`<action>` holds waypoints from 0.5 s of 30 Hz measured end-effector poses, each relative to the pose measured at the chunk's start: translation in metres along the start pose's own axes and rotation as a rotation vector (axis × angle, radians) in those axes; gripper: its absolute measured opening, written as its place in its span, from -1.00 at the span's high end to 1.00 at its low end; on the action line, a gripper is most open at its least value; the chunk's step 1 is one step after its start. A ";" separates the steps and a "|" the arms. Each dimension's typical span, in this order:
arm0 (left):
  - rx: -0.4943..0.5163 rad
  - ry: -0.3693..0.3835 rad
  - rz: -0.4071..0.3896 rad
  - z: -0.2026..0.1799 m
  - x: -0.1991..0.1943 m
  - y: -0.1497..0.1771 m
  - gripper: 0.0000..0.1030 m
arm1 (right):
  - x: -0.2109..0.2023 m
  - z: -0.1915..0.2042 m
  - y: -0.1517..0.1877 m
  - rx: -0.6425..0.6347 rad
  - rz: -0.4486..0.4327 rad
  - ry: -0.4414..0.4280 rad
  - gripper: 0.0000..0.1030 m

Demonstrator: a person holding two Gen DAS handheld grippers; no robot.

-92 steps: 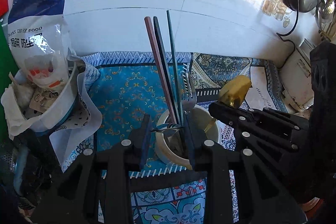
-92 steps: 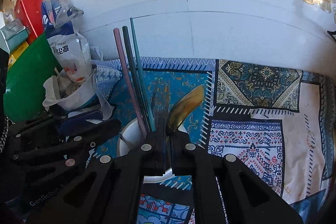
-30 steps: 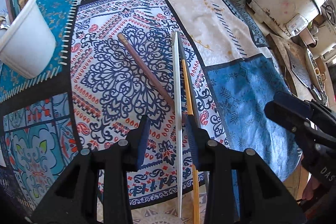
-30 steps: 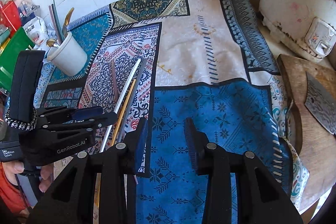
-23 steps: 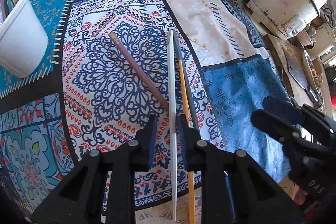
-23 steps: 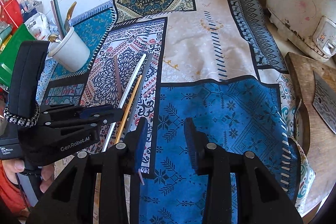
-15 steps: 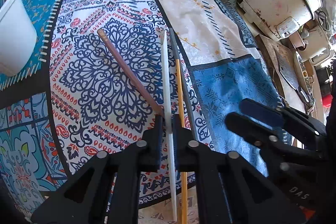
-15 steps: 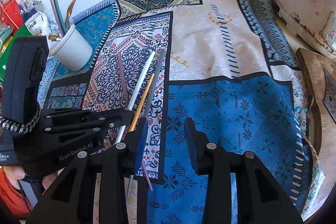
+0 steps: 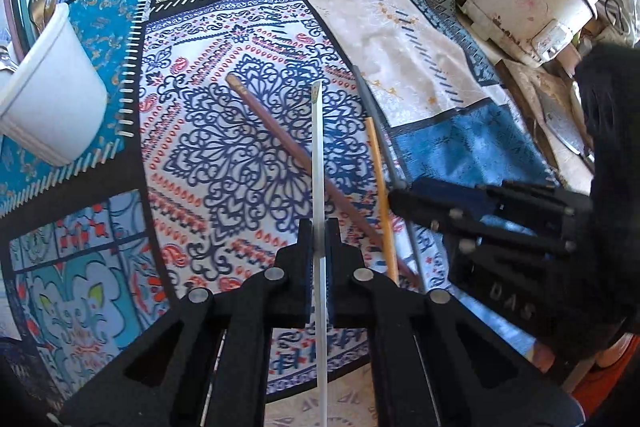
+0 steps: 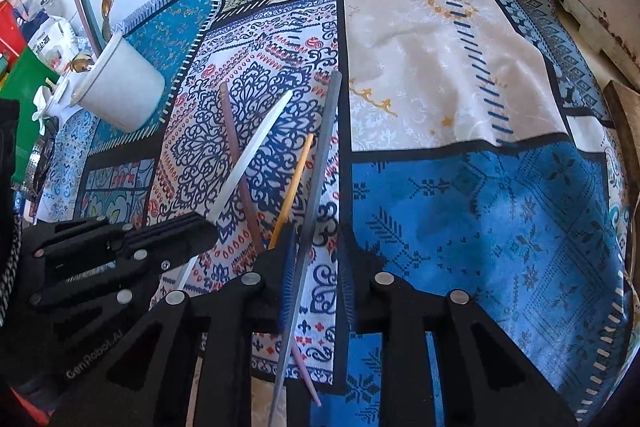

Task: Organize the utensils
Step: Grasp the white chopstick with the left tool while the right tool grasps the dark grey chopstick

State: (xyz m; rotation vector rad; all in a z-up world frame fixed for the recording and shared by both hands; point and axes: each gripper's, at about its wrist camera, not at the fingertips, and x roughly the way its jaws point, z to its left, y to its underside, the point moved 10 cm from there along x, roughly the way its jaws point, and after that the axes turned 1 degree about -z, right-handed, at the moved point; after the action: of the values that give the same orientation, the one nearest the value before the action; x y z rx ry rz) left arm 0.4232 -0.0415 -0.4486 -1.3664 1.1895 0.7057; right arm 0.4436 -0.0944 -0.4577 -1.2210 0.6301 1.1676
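Chopsticks lie scattered on the patterned cloth [image 9: 420, 39] over my desk. Through the left wrist camera, my left tongs [image 9: 319, 239], open a second ago, have now pinched shut on the white chopstick [image 9: 317, 147], which crosses above the brown chopstick [image 9: 276, 131]; the yellow chopstick [image 9: 380, 187] and grey chopstick [image 9: 372, 115] sit beside it, their lower ends hidden by the right tool. The white cup [image 9: 52, 87] is cut off at the left edge. Through the right wrist camera, my right tongs [image 10: 318, 267] have dropped closer and gape open around the grey chopstick [image 10: 324, 155]; whether either pad touches it, I cannot tell.
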 end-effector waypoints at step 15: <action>0.056 -0.018 0.071 -0.002 0.018 -0.009 0.87 | -0.004 -0.005 -0.006 0.004 -0.055 -0.002 0.89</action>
State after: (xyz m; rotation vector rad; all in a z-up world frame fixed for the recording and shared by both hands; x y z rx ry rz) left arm 0.4363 -0.0490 -0.4614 -1.2738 1.2398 0.7278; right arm 0.4488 -0.0997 -0.4536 -1.2259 0.5938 1.1213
